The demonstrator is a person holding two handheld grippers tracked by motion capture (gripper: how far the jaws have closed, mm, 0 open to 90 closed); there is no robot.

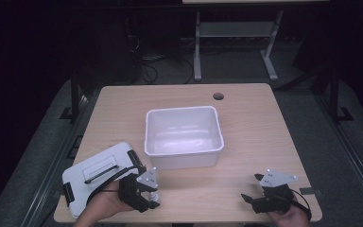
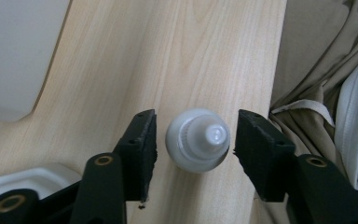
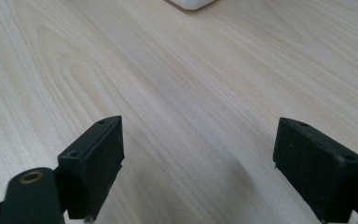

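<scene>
A pale wooden table [image 1: 246,109] stands in a dark room. Near its front edge, a small white bottle [image 2: 198,139] sits between the left gripper [image 2: 196,144]'s unclenched jaws, untouched. The right gripper [image 3: 198,158] gapes wide.

bottle [image 2: 197,140]: milky white all over, plain; ribbed white collar under a paler white tip; between the left gripper's [image 2: 193,151] black fingers [image 2: 139,149]
left gripper: matte black; brass-coloured rivets; pale grey plate on top in the high view
right gripper [image 3: 198,163]: matte black, with one brass-coloured rivet behind its left finger; same pale grey plate
table [image 3: 177,84]: light beige wood, with fine tan grain streaks running past the fingers
tub [image 1: 183,135]: plain white, beyond both grippers
lid [image 1: 99,175]: white with black clips and a black bar, just beside the left gripper
cloth [image 2: 317,70]: khaki, with a white fold, off the table edge past the right-hand finger in the left gripper view
</scene>
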